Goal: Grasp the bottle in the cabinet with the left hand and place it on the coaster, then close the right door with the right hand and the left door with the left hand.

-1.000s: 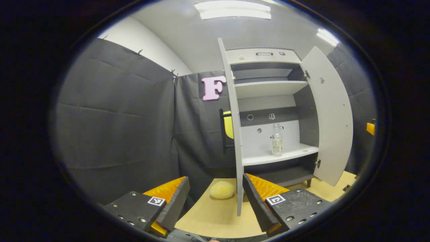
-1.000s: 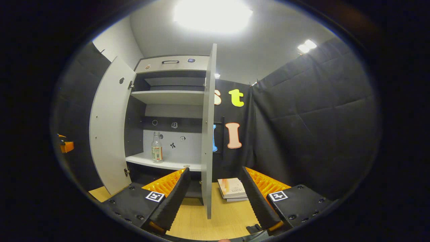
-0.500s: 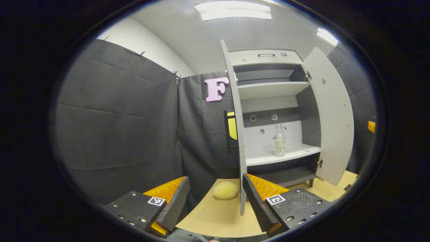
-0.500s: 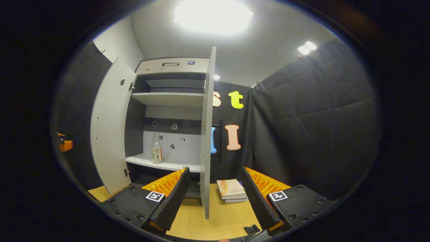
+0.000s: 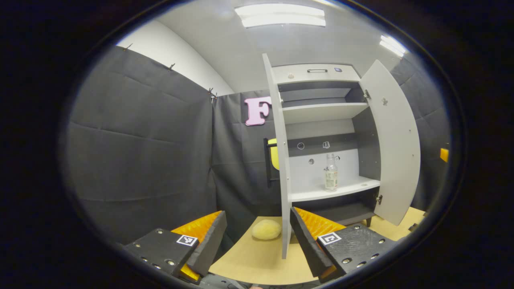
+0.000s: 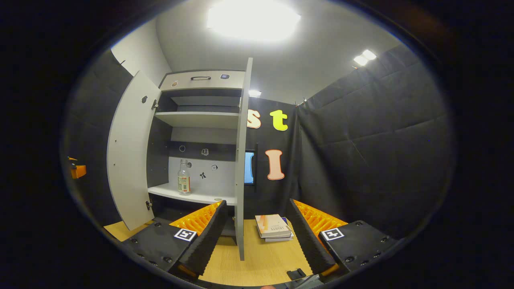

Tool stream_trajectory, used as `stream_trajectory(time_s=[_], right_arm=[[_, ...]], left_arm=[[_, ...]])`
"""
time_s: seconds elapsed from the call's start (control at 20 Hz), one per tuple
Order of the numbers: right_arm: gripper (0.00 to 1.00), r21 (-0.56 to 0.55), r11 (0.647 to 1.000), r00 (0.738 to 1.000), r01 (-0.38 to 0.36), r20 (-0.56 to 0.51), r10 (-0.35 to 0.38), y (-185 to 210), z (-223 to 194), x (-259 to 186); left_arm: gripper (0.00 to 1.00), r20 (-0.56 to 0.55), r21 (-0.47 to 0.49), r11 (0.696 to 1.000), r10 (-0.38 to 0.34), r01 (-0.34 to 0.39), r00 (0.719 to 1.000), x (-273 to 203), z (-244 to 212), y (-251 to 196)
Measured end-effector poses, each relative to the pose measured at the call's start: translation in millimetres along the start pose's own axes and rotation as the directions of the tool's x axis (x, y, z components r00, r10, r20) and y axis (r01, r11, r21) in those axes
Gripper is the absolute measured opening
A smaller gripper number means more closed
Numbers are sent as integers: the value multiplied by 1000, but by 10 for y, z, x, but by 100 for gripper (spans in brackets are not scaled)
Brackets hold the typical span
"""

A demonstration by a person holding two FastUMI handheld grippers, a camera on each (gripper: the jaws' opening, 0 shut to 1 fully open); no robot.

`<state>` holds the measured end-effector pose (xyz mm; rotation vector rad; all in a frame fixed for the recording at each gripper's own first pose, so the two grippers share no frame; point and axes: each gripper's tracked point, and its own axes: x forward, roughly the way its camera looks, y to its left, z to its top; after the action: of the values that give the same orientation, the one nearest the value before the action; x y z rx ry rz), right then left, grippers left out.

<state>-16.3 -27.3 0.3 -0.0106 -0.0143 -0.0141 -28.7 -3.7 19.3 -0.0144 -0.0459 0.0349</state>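
- In the left gripper view, the left gripper [image 5: 257,241] was seen low over the wooden table [image 5: 261,261], its fingers spread wide apart with nothing held between them.
- A pale yellow round pad [image 5: 266,229] was seen lying on the table between the two fingers and farther off, just left of the left door's lower end; whether it was the coaster could not be told.
- The left door [image 5: 281,160] of the cabinet [image 5: 317,74] was seen swung open and edge-on to the camera.
- The bottle [image 5: 331,172] was seen standing upright on the cabinet's lower white shelf [image 5: 345,188], well apart from both grippers.
- The right door [image 5: 395,140] was seen wide open at the right of that view.
- In the right gripper view, the bottle [image 6: 184,177] was seen on the same shelf, between the two open doors.
- The right door [image 6: 240,160] was seen edge-on near the middle of that view.
- The right gripper [image 6: 257,237] was seen with its fingers held wide apart and empty over the table.
- A stack of books [image 6: 274,227] was seen lying on the table beyond that gripper, just right of the right door's lower end.
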Motion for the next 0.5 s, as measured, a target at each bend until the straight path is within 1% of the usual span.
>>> stream_trajectory(time_s=[0.3,0.35,0.45,0.5], right_arm=[[96,-6,1000,1000,1,-1,-1,-305,-84,35],[96,-1,1000,1000,-3,3,3,-334,-101,34],[96,-5,1000,1000,-12,4,12,-408,-153,44],[96,-12,1000,1000,-11,2,11,-464,-175,44]], left_arm=[[93,16,-24,999,-26,26,1000,75,133,-481],[94,16,-30,999,-31,31,999,92,153,-585],[94,11,-42,998,-47,48,999,127,175,-775],[93,9,-48,997,-55,55,998,142,184,-862]])
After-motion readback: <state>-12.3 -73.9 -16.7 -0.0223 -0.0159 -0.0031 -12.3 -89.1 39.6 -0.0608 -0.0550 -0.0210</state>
